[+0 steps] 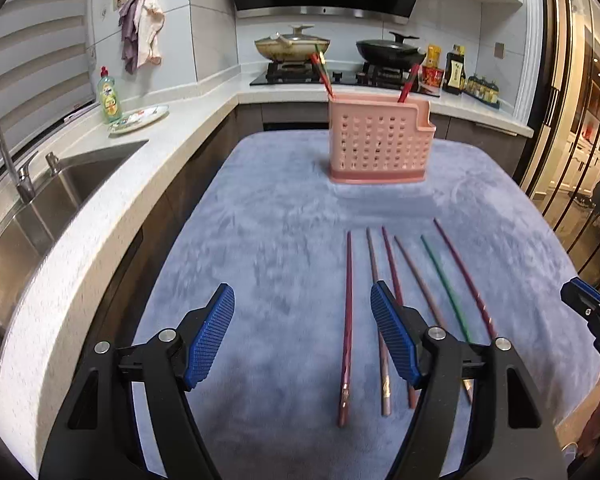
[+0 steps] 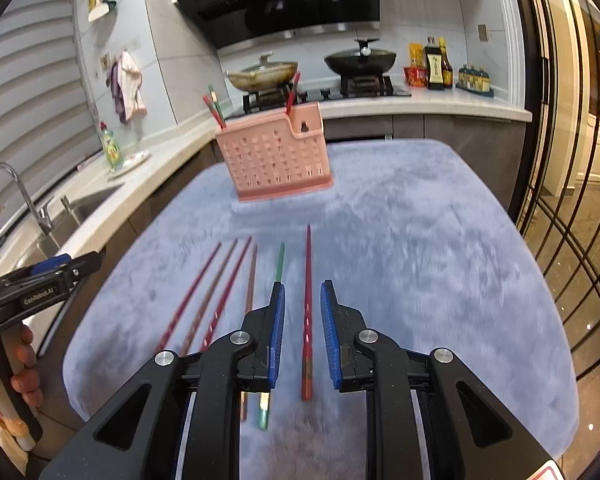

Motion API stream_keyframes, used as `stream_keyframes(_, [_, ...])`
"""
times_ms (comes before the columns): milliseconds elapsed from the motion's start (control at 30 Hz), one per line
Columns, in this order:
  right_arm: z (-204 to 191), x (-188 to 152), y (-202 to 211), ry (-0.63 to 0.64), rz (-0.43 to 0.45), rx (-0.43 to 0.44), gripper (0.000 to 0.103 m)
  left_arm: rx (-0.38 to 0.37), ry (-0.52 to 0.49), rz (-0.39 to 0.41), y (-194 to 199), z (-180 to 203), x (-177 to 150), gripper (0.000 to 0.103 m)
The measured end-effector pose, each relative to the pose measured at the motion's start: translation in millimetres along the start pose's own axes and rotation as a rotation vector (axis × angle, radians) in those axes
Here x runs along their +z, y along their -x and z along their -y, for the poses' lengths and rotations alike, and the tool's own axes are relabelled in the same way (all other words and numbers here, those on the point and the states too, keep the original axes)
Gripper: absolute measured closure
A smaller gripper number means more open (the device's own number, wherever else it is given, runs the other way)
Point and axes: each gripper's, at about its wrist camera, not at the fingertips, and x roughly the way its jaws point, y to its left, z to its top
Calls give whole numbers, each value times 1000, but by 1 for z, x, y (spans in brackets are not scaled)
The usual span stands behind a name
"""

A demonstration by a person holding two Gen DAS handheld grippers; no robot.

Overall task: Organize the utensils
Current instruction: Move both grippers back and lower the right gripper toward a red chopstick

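The left gripper has its jaws spread wide with nothing between them but cloth; the leftmost maroon chopstick lies just beyond, seen in the gap. The right gripper has its jaws parted narrowly, straddling the red chopstick in its own view without pressing on it.

6 chopsticks lie side by side on the blue-grey cloth covering the tabletop, among them a green chopstick. The pink perforated holder stands upright farther back, with about 3 chopsticks already in it.

These sticks should be light, stiff and slim, probably slick. The soft pile may let them sink, so the tips likely need to press into the cloth. A pinch near the thicker end seems best, clear of neighbouring sticks.

Both grippers angle downward toward the row. A hand grips the left gripper's handle at the edge of the right view.
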Motion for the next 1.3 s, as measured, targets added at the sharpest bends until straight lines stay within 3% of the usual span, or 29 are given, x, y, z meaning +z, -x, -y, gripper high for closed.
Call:
stream_keyframes(133, [0,-26,-11,10,-51,-7,84,-3,5,-34,-4,0,-23,36])
stream_keyframes(500, [-4,-52,-19,11,-101,-4,84,-5,-6,-119,-16,3,-69,36])
stream_keyframes(1300, [-9,-65,-32,13,-139,-9,84,2,-41,-165,-34,13,-90,37])
